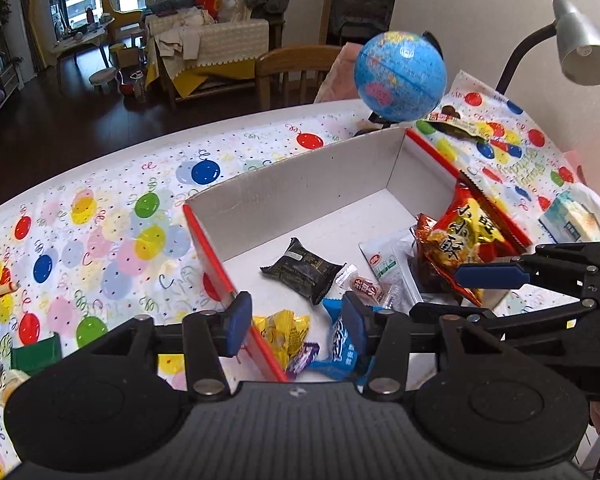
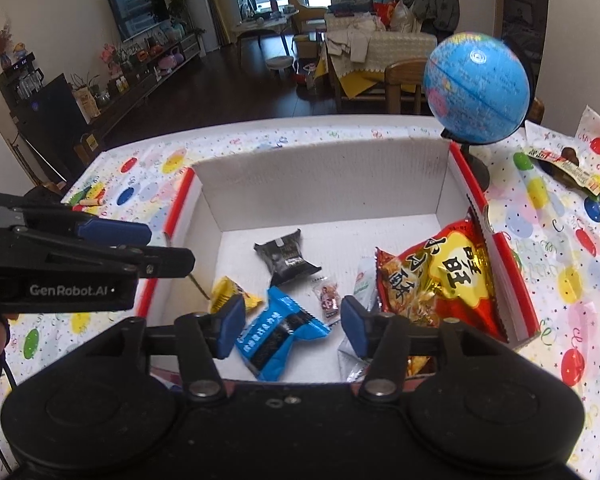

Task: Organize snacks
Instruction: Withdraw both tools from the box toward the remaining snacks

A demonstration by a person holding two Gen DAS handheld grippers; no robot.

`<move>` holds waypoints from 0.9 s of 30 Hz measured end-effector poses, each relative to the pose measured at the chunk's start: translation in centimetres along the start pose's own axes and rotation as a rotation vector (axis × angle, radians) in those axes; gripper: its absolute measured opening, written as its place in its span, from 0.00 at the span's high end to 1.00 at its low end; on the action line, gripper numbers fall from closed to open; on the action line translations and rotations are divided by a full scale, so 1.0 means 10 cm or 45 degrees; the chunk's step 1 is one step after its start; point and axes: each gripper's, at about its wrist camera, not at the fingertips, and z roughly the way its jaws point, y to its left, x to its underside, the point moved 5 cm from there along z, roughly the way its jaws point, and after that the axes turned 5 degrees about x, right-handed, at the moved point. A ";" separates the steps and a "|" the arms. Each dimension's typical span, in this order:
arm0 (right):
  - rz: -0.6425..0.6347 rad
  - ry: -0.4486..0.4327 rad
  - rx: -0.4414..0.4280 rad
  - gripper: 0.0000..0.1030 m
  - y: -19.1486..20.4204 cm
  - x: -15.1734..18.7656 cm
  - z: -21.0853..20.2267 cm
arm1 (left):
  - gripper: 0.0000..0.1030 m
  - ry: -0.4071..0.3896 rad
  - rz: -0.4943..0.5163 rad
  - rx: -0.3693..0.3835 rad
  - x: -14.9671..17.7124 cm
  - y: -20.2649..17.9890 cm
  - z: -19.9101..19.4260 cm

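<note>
Left gripper [image 1: 294, 322] tilted downward, jaws apart, nothing between its blue pads. Right gripper [image 2: 294, 322] likewise angled down, jaws apart, empty; both side by side.

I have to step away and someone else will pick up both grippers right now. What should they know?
Left gripper: open, empty, over the box's near left wall.
Right gripper: open, empty, over the blue packet.
Already in the cardboard box: blue packet, black packet, yellow packet, big red bag.
Left on the tablecloth: green-edged packet by the globe, small items at the left edge.
</note>
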 end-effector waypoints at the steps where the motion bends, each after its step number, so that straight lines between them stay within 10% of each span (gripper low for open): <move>1: 0.000 -0.008 0.004 0.46 0.02 0.00 -0.03 | 0.47 -0.010 0.000 0.003 0.01 0.01 -0.05; 27: -0.008 -0.180 -0.001 0.03 1.39 0.03 -0.57 | 0.21 -0.135 -0.115 -0.033 0.79 1.08 -1.43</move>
